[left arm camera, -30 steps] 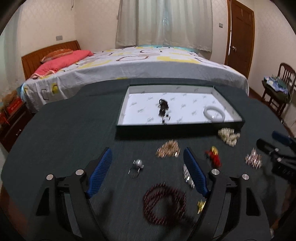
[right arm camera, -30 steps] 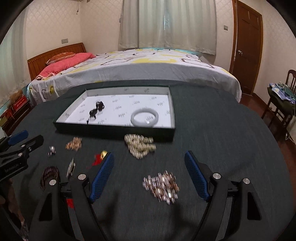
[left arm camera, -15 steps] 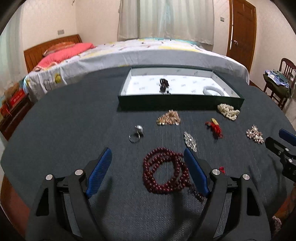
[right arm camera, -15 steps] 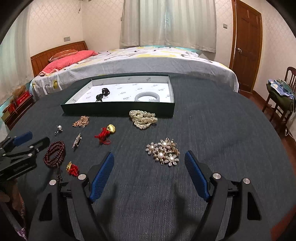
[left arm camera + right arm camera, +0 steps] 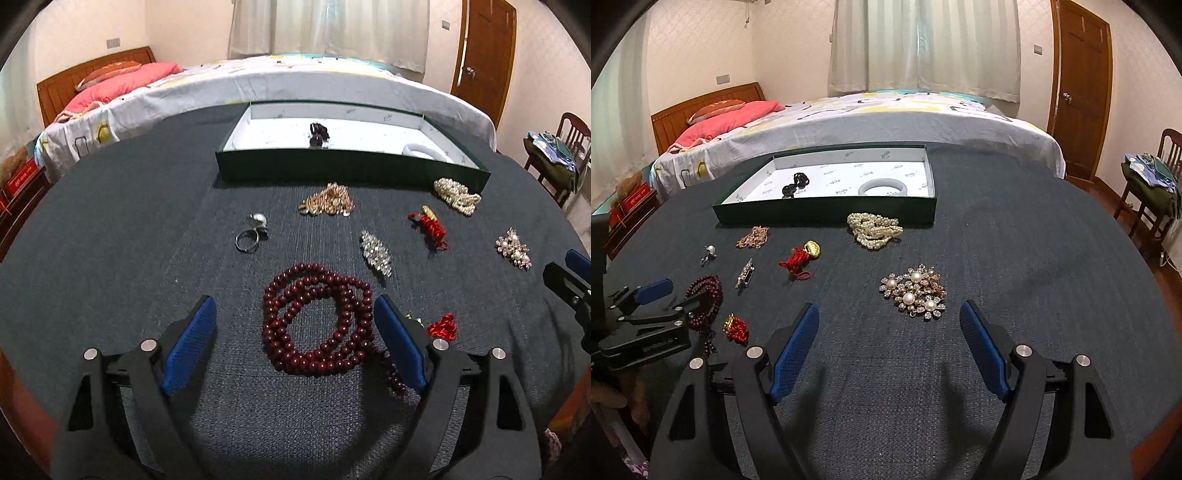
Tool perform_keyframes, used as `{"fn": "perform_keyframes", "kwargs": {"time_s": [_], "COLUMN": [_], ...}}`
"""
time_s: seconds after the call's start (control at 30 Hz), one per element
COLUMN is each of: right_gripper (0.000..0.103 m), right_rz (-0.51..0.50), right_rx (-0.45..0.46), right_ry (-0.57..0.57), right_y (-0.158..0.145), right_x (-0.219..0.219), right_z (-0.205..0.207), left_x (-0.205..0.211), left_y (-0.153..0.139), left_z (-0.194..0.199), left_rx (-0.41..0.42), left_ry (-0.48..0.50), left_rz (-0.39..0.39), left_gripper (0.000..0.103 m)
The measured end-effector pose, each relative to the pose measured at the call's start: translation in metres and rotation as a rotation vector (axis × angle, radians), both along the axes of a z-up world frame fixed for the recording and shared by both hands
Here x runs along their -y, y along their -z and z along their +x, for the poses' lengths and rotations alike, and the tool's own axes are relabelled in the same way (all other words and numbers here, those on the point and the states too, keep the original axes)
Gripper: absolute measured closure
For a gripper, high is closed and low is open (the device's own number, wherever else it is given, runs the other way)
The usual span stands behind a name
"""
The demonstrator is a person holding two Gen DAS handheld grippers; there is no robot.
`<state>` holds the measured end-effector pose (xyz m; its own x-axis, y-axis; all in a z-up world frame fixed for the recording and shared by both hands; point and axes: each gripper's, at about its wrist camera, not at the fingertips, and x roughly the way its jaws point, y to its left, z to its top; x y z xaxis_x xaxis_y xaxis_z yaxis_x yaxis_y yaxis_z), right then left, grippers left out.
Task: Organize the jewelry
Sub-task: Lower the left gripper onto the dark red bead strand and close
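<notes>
A green tray (image 5: 351, 170) with a white floor holds a dark bead piece (image 5: 318, 133) and a pale bangle (image 5: 884, 186). Jewelry lies loose on the dark table: a dark red bead necklace (image 5: 314, 325), a ring (image 5: 251, 232), a gold chain (image 5: 328, 201), a crystal brooch (image 5: 376, 253), a red knot charm (image 5: 430, 225), pearls (image 5: 875, 229), a pearl flower brooch (image 5: 916, 291). My left gripper (image 5: 291, 336) is open, its fingers on either side of the red bead necklace. My right gripper (image 5: 888, 339) is open, just short of the flower brooch.
A small red tassel charm (image 5: 735, 328) lies by the left gripper (image 5: 646, 317). The round table's edge curves close on both sides. A bed (image 5: 868, 114) stands behind the table, a door (image 5: 1078, 88) and a chair (image 5: 1152, 184) at the right.
Both grippers have drawn back from the tray and dropped lower toward the table. The red bead necklace now lies between the left fingers; the flower brooch lies further ahead of the right fingers.
</notes>
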<state>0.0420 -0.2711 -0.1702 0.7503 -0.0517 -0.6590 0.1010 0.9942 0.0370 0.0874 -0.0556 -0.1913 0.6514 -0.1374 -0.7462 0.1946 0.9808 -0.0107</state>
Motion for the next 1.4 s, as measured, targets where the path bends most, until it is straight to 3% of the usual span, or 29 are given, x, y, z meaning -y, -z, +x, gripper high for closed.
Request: {"fn": "perform_keyframes", "kwargs": {"time_s": [0.13,0.67,0.87,1.03,1.4], "right_gripper": [0.027,0.027,0.027,0.027,0.027], "right_rz": [0.001,0.002,0.005,0.004,0.006], "right_rx": [-0.002,-0.011,-0.013,-0.014,-0.015], "right_ry": [0.0,0.0,0.0,0.0,0.011], "right_y": [0.0,0.004,0.005,0.005,0.004], "right_x": [0.0,-0.001,-0.001,-0.001,0.001], "right_z": [0.0,-0.001,-0.001,-0.001,0.002], "left_x": [0.001,0.002,-0.001,-0.001,-0.01], "left_y": [0.008,0.008,0.003,0.0,-0.007], "left_z": [0.003,0.003,0.002,0.002,0.003], "left_rx": [-0.032,-0.025,-0.009,-0.008,0.005], "left_ry": [-0.001,-0.002,-0.006,0.027,0.019], "left_rz": [0.004,0.011,-0.001,-0.014,-0.043], "left_gripper": [0.017,0.016,0.047,0.082,0.092]}}
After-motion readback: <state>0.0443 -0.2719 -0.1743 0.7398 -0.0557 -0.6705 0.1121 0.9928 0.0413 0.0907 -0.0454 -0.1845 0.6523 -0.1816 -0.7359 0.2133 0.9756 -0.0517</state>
